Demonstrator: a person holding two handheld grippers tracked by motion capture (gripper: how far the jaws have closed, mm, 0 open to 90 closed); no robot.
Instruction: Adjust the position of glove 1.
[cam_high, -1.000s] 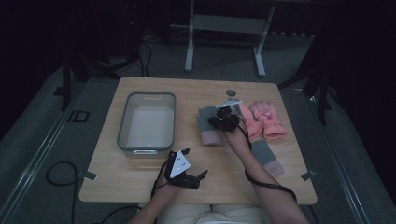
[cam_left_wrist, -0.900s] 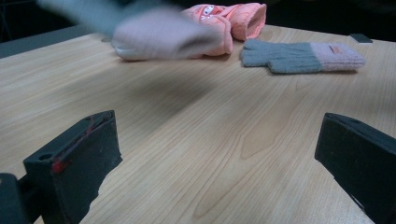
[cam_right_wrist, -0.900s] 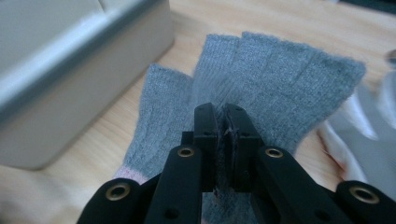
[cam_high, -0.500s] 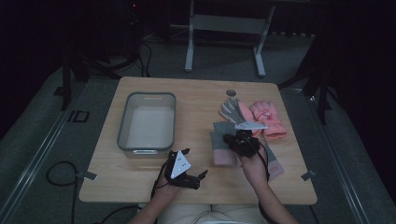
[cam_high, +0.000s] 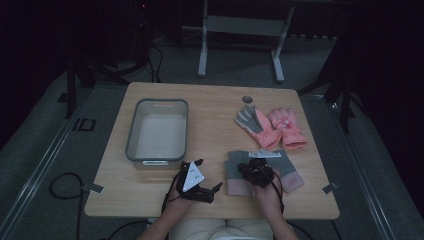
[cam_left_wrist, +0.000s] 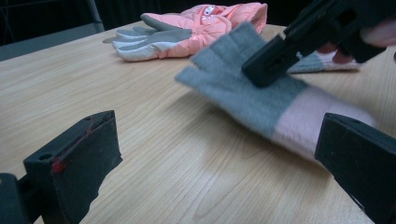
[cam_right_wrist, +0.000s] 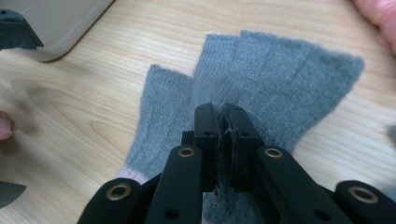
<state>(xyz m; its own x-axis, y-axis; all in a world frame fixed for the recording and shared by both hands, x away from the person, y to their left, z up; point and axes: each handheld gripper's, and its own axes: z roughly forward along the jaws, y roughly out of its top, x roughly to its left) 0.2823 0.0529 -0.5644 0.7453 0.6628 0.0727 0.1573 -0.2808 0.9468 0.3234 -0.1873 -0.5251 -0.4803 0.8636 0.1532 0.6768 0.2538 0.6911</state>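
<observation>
A grey fingerless glove with a pink cuff (cam_high: 233, 172) (cam_left_wrist: 243, 93) (cam_right_wrist: 280, 70) lies near the table's front edge. My right gripper (cam_high: 256, 169) (cam_right_wrist: 223, 114) (cam_left_wrist: 280, 56) is shut on its knit, pinching a fold at the palm. A second grey glove (cam_high: 291, 172) lies just right of that hand. My left gripper (cam_high: 207, 176) (cam_left_wrist: 215, 163) rests on the wood left of the held glove, jaws wide open with nothing between them. A pair of pink winter gloves (cam_high: 272, 127) (cam_left_wrist: 187, 23) lies farther back on the right.
A clear grey bin (cam_high: 157, 132) (cam_right_wrist: 56, 23) stands on the left half of the table (cam_high: 210, 105). A small round dark hole or cap (cam_high: 247, 99) sits near the back edge. Cables run across the floor at left.
My right gripper has pulled the grey glove from beside the pink gloves toward the front edge. The left gripper has stayed where it was.
</observation>
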